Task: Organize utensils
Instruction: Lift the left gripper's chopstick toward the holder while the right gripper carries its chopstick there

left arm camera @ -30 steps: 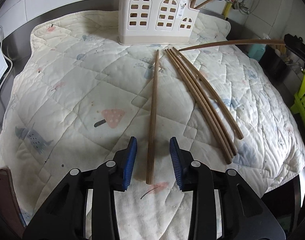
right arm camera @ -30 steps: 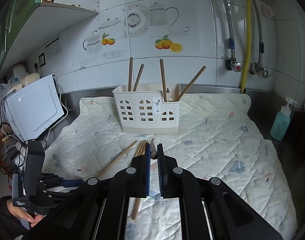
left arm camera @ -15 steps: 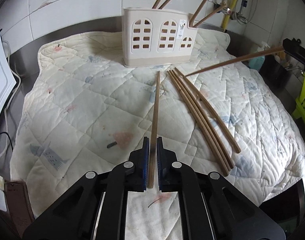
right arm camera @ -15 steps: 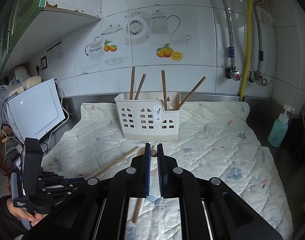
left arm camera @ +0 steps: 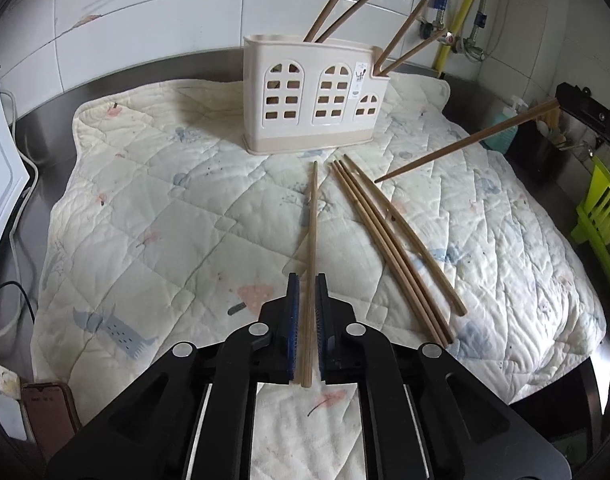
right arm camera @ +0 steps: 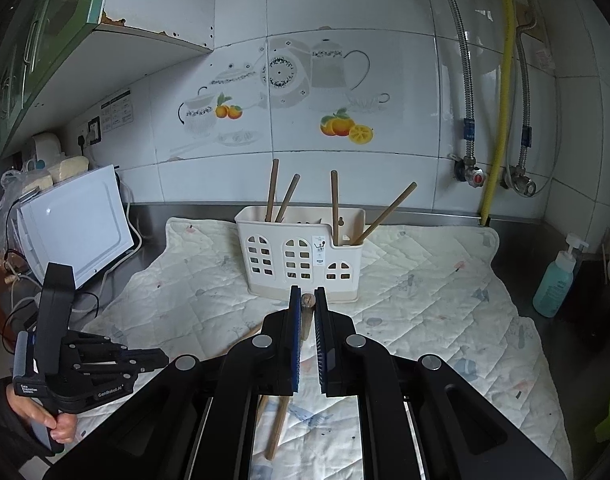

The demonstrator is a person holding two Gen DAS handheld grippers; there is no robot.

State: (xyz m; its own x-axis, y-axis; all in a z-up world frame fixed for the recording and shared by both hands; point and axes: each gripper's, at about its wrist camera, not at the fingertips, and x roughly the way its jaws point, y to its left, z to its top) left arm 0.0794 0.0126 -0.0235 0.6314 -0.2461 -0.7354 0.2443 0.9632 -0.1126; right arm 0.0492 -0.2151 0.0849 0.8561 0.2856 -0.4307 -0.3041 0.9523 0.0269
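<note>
The fingers of the left gripper (left arm camera: 305, 334) have just been closing and then easing slightly apart, and they now stand almost together with a single brown chopstick (left arm camera: 312, 232) gripped between their blue ribbed pads; a second ago the same fingers stood wide on either side of it as it lay on the quilt. The fingers of the right gripper (right arm camera: 307, 336) stand nearly shut on a second chopstick (left arm camera: 469, 144), seen in the left wrist view slanting in the air from the right edge, its tip clear of the quilt. Both sticks thus appear lifted, which suggests the carry to the holder is the step in hand. The cream plastic utensil holder (left arm camera: 311, 96), moulded with arched, window-like cut-outs, stands upright at the far side of the quilted mat (left arm camera: 145, 216) and already holds four leaning sticks. Three loose chopsticks (left arm camera: 393, 248) lie close together on the mat, just right of the gripped one. The sticks are slender, straight and matt, probably wood or bamboo; the mat is soft, pale and stitched in diamonds over a steel desk (left arm camera: 45, 132).
</note>
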